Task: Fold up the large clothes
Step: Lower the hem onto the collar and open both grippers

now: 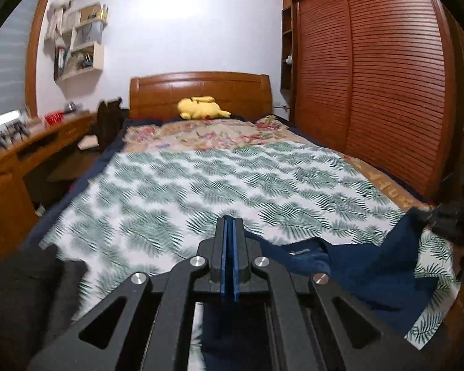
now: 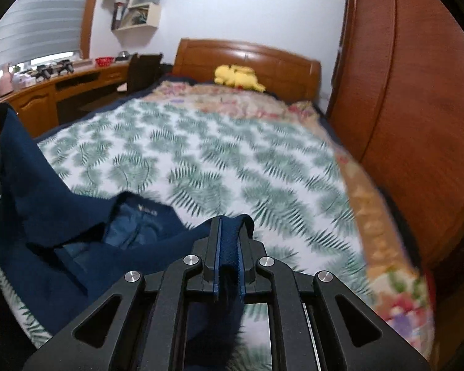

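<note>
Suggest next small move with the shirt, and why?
Probably lower both tongs to lay the shirt flat on the bed. Right tongs pinch its navy cloth, left tongs look shut on another edge, and it hangs bunched between them, collar up.

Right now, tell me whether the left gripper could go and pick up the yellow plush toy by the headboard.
Probably not yet: the left gripper is shut on the navy garment, and the plush toy lies far across the bed.
</note>
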Demonstrator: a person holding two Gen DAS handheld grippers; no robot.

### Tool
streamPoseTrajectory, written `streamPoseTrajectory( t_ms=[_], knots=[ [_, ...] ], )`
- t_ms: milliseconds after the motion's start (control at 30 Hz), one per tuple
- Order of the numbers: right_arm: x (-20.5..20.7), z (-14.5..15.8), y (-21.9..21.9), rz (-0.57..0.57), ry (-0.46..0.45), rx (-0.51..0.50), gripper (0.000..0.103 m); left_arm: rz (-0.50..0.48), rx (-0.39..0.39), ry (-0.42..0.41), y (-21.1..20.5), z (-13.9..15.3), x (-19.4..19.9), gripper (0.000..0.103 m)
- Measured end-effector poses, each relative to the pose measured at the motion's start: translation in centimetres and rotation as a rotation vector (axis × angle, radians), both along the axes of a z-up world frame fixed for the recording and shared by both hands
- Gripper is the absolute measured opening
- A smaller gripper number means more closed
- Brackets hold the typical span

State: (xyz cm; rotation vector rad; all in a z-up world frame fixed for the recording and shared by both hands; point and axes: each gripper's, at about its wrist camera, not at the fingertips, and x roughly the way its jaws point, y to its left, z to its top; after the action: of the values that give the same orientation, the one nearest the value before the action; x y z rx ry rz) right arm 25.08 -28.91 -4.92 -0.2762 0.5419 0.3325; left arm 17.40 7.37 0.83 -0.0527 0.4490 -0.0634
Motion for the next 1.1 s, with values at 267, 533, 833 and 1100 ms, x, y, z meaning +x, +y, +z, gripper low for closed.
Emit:
streamPoseTrajectory(
  t_ms=[267,533,833,1100],
  knots=[
    [2.6,-3.9,0.1,-0.049,0.037,-0.018,0.007,-0.008,0.004,-0.001,-0.9,-3.5,2.0,0.0],
    [3.5,-3.7,1.0,-0.111,0.02,-0.036,0.016,-0.075,-0.016,0.017,0.3,-3.7,4.1,0.001],
    [3.4,-1.5,4.8,-0.096,-0.024,-0.079,0.064,-0.105,0.001,0.062,1.0,-3.9,4.3,0.006],
    [3.3,-2.7,12.5,0.106,0.076,-0.082,0.065,-0.078,-0.019,0.039,3.6,-3.0,2.7,0.013]
  ],
)
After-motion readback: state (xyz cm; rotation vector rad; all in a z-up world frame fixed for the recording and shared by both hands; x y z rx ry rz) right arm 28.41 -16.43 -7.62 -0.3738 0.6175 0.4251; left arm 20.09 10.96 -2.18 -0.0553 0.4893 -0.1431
